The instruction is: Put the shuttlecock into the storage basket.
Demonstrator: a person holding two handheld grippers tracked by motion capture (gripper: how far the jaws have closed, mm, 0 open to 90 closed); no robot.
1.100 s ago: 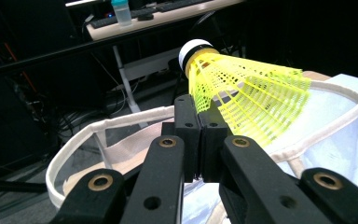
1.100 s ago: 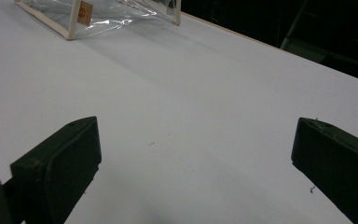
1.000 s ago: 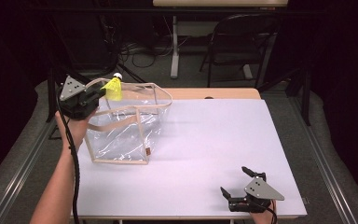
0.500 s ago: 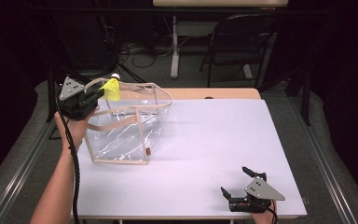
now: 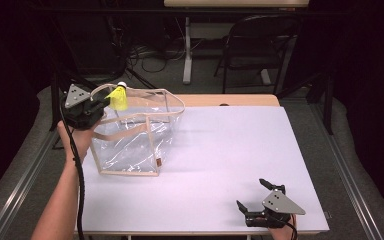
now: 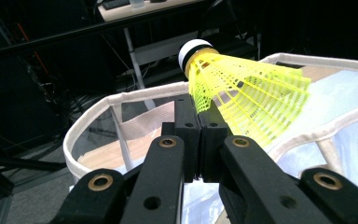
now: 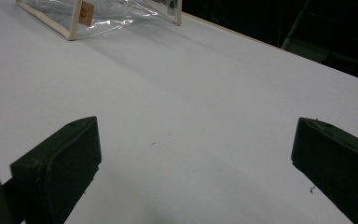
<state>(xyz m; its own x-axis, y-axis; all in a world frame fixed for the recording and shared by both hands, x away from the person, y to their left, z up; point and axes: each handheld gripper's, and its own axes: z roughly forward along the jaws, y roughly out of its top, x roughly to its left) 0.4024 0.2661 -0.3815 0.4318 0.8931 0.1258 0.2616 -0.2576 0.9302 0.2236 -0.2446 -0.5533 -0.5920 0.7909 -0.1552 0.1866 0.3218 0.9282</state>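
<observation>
My left gripper (image 5: 101, 102) (image 6: 198, 116) is shut on the skirt of a yellow shuttlecock (image 5: 118, 97) (image 6: 242, 93) with a white cork tip. It holds it just above the open top of a clear plastic bag (image 5: 132, 135) (image 6: 121, 135) with beige trim and straps, at the table's far left. My right gripper (image 5: 254, 195) (image 7: 191, 158) rests at the table's near right, its jaws wide open with nothing between them. The bag's lower corner (image 7: 88, 16) shows far off in the right gripper view.
The white table top (image 5: 230, 145) stretches between the bag and the right gripper. A wooden strip (image 5: 225, 100) runs along the far edge. Behind the table stand a dark chair (image 5: 255, 45) and a desk leg with cables on the floor.
</observation>
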